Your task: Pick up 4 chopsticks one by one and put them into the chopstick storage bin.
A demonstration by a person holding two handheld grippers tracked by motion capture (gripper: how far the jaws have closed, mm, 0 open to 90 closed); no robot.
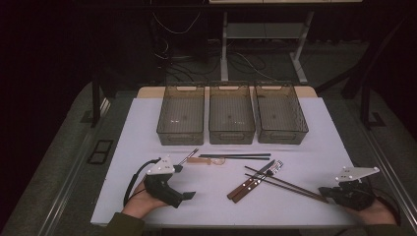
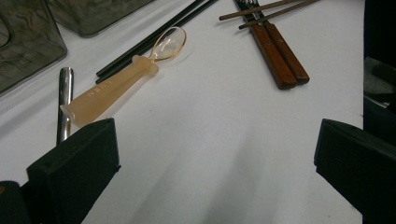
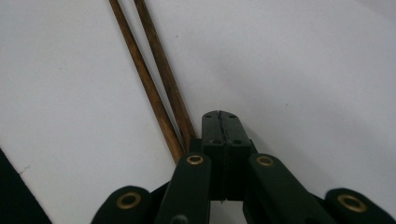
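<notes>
A person's two hand-held grippers rest at the lower corners of the high view, cutlery spread between them on a white table [image 1: 147,123]. The left gripper [image 1: 184,195], lower left, lies with its jaws spread wide and nothing between them; in the left gripper view its black pads frame bare tabletop, with a translucent amber spoon [image 2: 119,81] at the upper left, lying beside black chopsticks [image 2: 154,37] and a metal handle [image 2: 64,102]. The right gripper [image 3: 220,122], lower right in the high view, has its jaws pressed fully together on nothing, tips just beside the near ends of the brown wooden chopsticks [image 3: 154,79], which run up the frame. That placement suggests the chopsticks are the next pick, though the jaws would have to part first. A wooden-handled knife and fork [image 1: 252,181] lie at centre. Three smoked-plastic bins [image 1: 232,120] stand in a row along the upper middle, apparently waiting for the sorted pieces.
</notes>
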